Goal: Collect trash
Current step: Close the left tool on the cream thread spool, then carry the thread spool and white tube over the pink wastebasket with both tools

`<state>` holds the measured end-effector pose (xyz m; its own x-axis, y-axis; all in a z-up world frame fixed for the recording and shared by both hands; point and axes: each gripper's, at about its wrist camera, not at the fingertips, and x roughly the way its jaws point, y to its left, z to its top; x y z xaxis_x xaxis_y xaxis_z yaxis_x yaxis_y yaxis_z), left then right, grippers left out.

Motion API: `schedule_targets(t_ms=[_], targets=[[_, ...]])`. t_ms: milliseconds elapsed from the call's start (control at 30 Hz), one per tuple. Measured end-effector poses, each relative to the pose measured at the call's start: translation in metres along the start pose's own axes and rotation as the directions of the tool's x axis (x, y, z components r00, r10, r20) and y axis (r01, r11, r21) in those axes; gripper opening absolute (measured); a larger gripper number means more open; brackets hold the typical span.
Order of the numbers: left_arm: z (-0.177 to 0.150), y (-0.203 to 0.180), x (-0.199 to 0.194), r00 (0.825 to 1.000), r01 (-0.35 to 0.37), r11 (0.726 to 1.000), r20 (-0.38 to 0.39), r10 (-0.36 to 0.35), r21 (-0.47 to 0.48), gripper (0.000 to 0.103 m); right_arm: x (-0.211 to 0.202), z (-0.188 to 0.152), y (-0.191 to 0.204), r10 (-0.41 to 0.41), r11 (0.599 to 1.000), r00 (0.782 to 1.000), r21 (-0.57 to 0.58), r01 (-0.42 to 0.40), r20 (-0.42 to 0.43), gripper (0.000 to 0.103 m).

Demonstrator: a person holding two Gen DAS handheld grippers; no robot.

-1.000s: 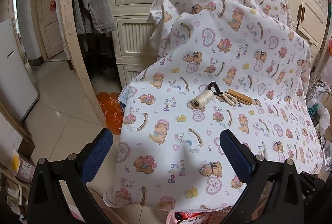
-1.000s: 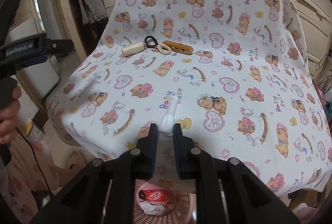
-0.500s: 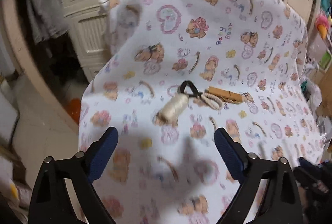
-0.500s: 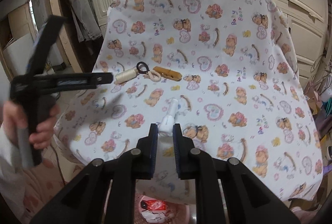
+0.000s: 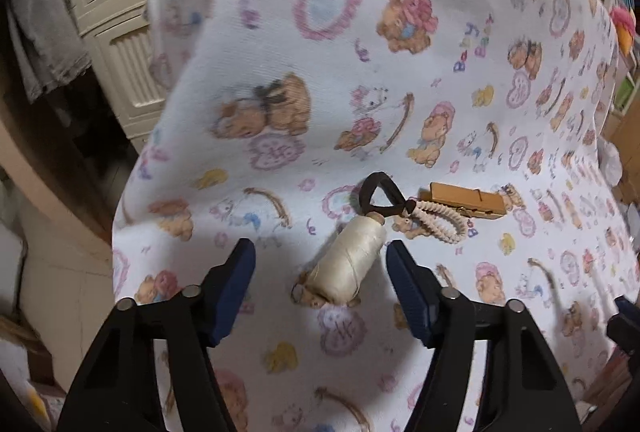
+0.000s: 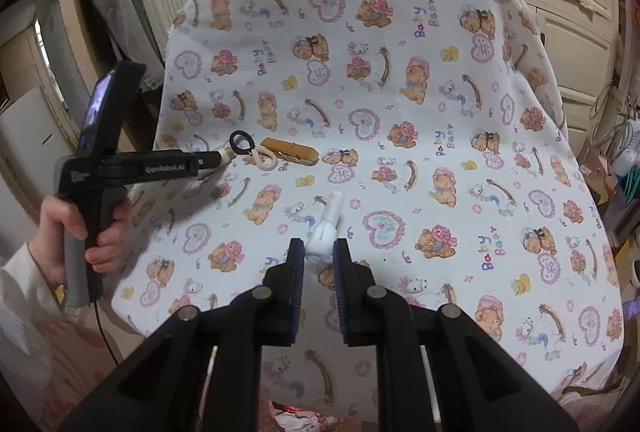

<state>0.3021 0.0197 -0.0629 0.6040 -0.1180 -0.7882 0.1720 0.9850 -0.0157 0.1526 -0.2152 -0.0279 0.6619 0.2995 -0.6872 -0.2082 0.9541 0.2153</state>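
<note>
Left gripper (image 5: 320, 256) fingers, just closing, now straddle thread spool (image 5: 348, 264).

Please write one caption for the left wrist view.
Left gripper closing, pads not yet touching, around thread spool on cloth.

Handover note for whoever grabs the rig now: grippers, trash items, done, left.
Left gripper: jaws just closing in, astride the thread spool, pads not yet on it.
Right gripper: shut on the white plastic piece, held above the cloth.
On the cloth: black hair tie, beige coil tie, wooden clothespin, beside the spool.
Done: white piece picked.
Left: grip spool, bin both, then collect the remaining three.
</note>
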Motion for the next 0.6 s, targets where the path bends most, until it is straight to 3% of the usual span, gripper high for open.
schedule_targets(t_ms=[100,133,200,233,600], targets=[[0.000,-0.004,0.007,1.000,-0.026,1.000,-0.016,0.026,-0.007,0.058,0.001,0.002,0.003,0.003,1.000,1.000,-0.003,-0.003,0.002,0.013],[-0.001,-0.004,0.009,0.999,-0.025,1.000,-0.025,0.025,-0.017,0.050,0.001,0.001,0.004,0.002,1.000,1.000,-0.007,-0.002,-0.001,0.013],[-0.002,-0.008,0.007,1.000,-0.020,1.000,-0.015,0.020,-0.005,0.024,0.002,-0.001,0.007,0.010,1.000,1.000,-0.013,-0.010,-0.023,0.013],[-0.005,-0.011,0.005,1.000,-0.014,1.000,-0.017,0.014,0.001,0.022,0.002,-0.002,0.007,0.014,1.000,1.000,-0.013,-0.015,-0.026,0.013],[-0.022,-0.018,-0.042,0.998,0.067,0.993,-0.008,-0.068,-0.098,0.022,-0.008,-0.003,0.010,0.004,1.000,1.000,-0.025,-0.004,-0.006,0.013]])
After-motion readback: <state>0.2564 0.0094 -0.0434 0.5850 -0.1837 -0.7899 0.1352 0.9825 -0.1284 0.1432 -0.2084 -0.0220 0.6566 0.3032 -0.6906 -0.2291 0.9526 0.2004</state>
